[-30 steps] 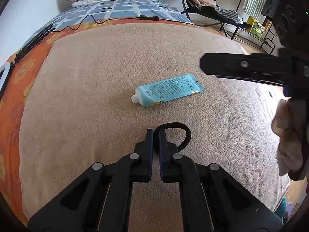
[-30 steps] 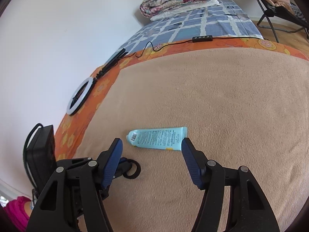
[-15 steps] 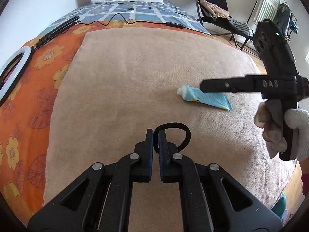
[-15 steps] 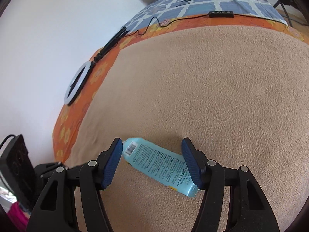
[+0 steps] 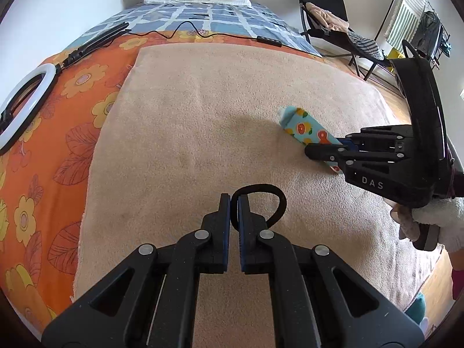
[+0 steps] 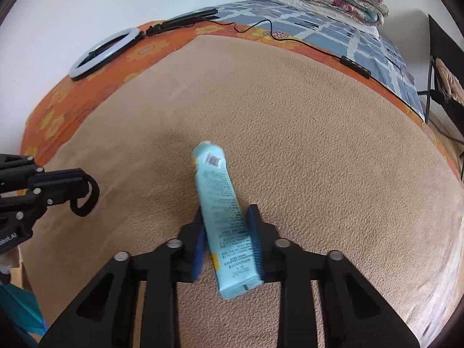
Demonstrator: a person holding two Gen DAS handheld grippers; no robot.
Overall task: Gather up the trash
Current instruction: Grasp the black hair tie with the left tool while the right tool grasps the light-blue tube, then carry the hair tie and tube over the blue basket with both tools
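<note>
Right claw (image 6: 227, 229) clamps the blue tube (image 6: 223, 211) over the bed.
Its jaws have just been closing, and the tube sits between them, cap end pointing away above the tan blanket (image 6: 319, 145). The left claw (image 5: 234, 206) is clenched on a black hair tie (image 5: 272, 200).

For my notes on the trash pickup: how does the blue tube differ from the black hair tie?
The blue tube is a long flat printed pack; the black hair tie is a thin plain loop. The right gripper, whose jaws have just closed, clamps the tube near its tail; the left gripper pinches the tie. Both are held over the beige blanket.
</note>
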